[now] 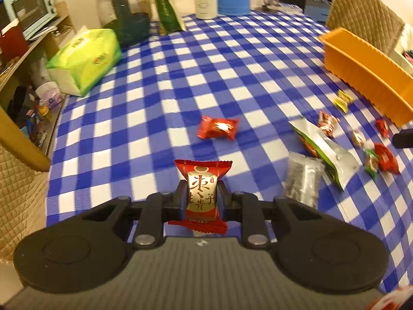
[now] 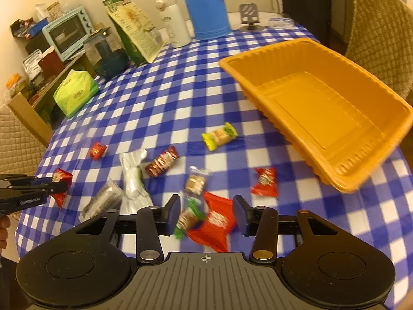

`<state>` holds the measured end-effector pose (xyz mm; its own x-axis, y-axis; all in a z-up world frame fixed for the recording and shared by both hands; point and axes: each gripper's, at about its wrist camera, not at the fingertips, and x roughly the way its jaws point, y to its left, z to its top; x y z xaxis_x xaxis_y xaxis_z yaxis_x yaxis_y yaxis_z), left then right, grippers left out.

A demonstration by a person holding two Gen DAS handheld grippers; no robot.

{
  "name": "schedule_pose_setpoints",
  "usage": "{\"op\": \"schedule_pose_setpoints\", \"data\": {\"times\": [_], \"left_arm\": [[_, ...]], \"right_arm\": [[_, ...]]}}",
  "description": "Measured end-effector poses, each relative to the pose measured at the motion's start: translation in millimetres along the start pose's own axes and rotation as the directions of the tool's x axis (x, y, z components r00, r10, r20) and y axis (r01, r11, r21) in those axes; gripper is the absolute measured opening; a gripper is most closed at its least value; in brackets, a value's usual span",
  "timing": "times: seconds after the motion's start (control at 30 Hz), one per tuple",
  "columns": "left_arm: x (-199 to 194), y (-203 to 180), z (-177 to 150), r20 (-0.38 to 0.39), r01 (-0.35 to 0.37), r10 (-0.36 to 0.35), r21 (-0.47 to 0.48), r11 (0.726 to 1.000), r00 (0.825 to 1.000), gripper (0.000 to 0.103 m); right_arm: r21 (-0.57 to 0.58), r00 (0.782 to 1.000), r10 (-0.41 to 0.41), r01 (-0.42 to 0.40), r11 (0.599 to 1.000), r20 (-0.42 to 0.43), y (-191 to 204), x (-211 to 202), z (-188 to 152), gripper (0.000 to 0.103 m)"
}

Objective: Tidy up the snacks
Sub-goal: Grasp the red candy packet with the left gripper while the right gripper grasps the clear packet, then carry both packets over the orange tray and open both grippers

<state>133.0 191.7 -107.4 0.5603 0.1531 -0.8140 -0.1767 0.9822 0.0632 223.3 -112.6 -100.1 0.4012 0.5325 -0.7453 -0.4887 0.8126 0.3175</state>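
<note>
Across the whole frame in both views runs the checked cloth (image 2: 180, 98) on my table. Upper right in the right wrist view sits the orange tray (image 2: 322, 108), with nothing in it. The blue jug (image 2: 209, 7) stands at top centre, the tissue pack (image 2: 76, 93) at far left.

At the bottom centre of the left wrist view, my left gripper (image 1: 202, 196) is clamped on a red snack (image 1: 202, 193), the pads pressing both its sides and the pack standing upright between them. A second red snack (image 1: 218, 128) lies on the cloth just above it.

At the bottom centre of the right wrist view, my right gripper (image 2: 206, 214) has its jaws apart around a red pack (image 2: 214, 222) and a green-ended sweet (image 2: 188, 218); the pads don't touch either. Above them lie a yellow snack (image 2: 219, 135) and a clear-wrapped sweet (image 2: 196, 183).
</note>
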Motion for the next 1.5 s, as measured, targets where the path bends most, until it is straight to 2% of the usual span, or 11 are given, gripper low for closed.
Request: {"op": "schedule_pose_setpoints", "data": {"times": [0.13,0.5,0.6,0.67,0.83,1.2,1.33,1.5], "left_arm": [[-3.7,12.9,4.6,0.007,-0.005,0.005,-0.037,0.999,1.000,0.022],[-2.0,27.1,6.8,0.006,0.010,-0.010,-0.064,0.998,1.000,0.022],[0.2,27.7,7.4,0.006,0.023,-0.023,-0.062,0.998,1.000,0.022],[1.6,28.7,8.0,0.005,0.032,-0.032,-0.061,0.998,0.999,0.022],[3.6,27.9,11.6,0.003,0.056,-0.056,-0.043,0.998,0.998,0.022],[-12.7,1.0,37.2,0.035,0.128,-0.128,0.024,0.992,0.991,0.022],[-22.3,-26.7,51.9,0.055,0.167,-0.170,0.050,0.985,0.984,0.022],[-31.6,-74.6,67.8,0.078,0.222,-0.227,0.067,0.973,0.971,0.022]], "right_arm": [[-0.009,1.000,0.002,-0.002,1.000,-0.006,8.8,18.2,9.2,0.036],[0.022,0.996,-0.063,0.064,0.998,-0.056,13.9,59.0,17.6,0.028],[0.005,0.994,-0.092,0.092,0.996,-0.063,19.7,65.2,16.0,0.026],[-0.019,0.991,-0.117,0.116,0.993,-0.069,23.7,67.8,13.7,0.020],[-0.053,0.988,-0.147,0.145,0.988,-0.040,31.1,69.0,9.5,0.020],[0.079,0.998,-0.042,0.038,0.996,0.044,24.5,21.6,30.5,0.020],[0.112,0.997,-0.032,0.024,0.993,0.064,9.4,-6.4,34.5,0.020],[0.155,0.996,-0.052,0.041,0.987,0.072,-29.9,-36.7,36.1,0.020]]}}
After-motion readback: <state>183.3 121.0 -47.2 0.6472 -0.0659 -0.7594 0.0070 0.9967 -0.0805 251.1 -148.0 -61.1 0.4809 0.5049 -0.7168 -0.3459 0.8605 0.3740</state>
